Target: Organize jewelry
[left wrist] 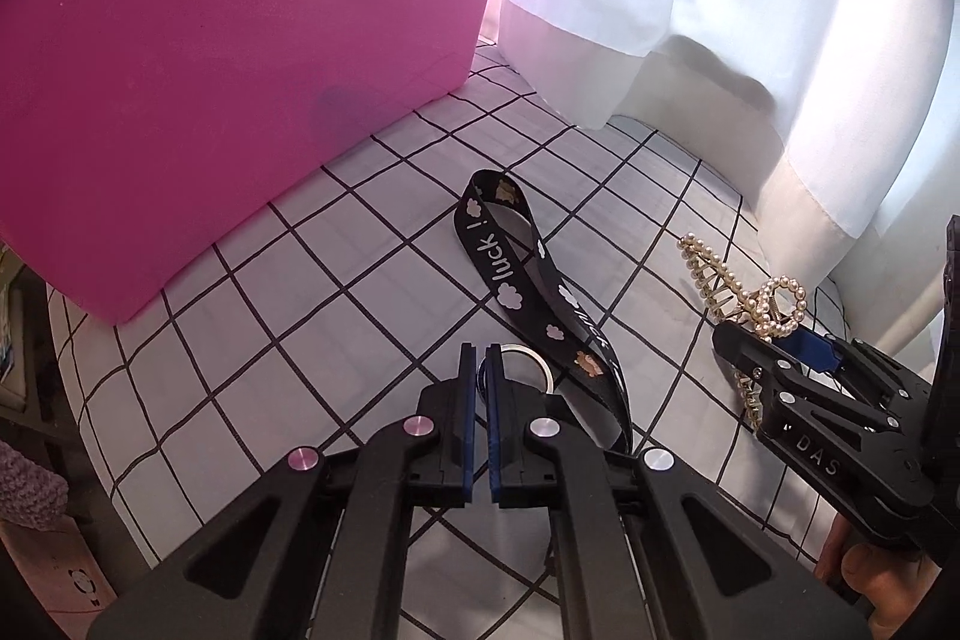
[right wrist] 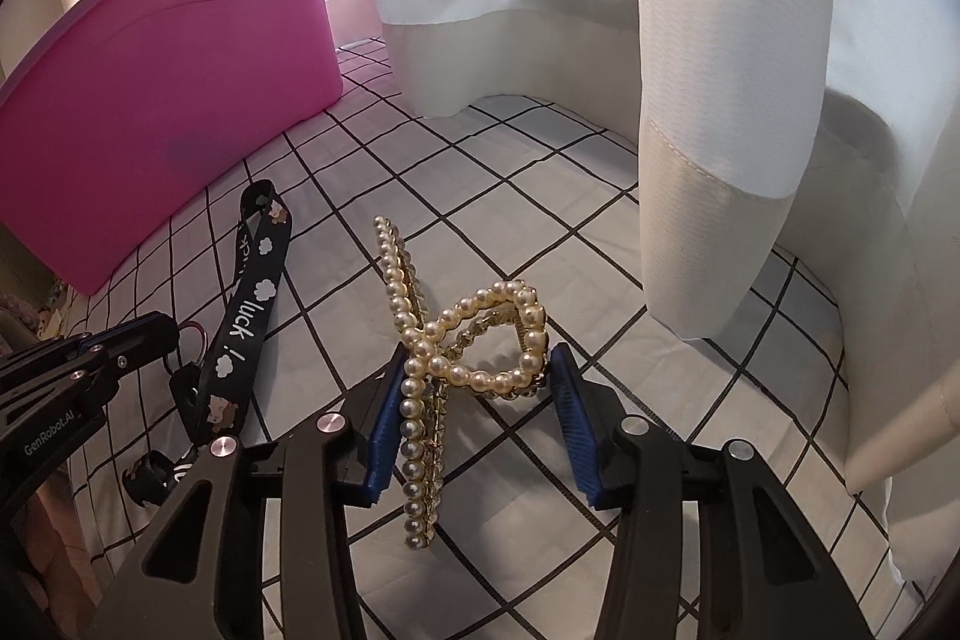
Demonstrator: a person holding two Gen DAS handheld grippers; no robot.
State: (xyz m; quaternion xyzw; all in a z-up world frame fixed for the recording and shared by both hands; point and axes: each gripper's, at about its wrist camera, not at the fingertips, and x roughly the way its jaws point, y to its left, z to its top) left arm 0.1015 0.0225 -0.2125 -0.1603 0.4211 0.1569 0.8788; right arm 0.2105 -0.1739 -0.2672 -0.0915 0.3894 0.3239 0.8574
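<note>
On the grid-patterned cloth lie a pearl hair claw and a black lanyard printed "luck!". Left tongs are nearly closed, pads just apart, pinching something small beside the lanyard's metal ring; what exactly is pinched cannot be told. Right tongs stand open around the claw's looped handle end, the blue pads on either side; contact cannot be confirmed. Pink tub stands behind the lanyard on the cloth. White curtain hangs behind the claw.
</note>
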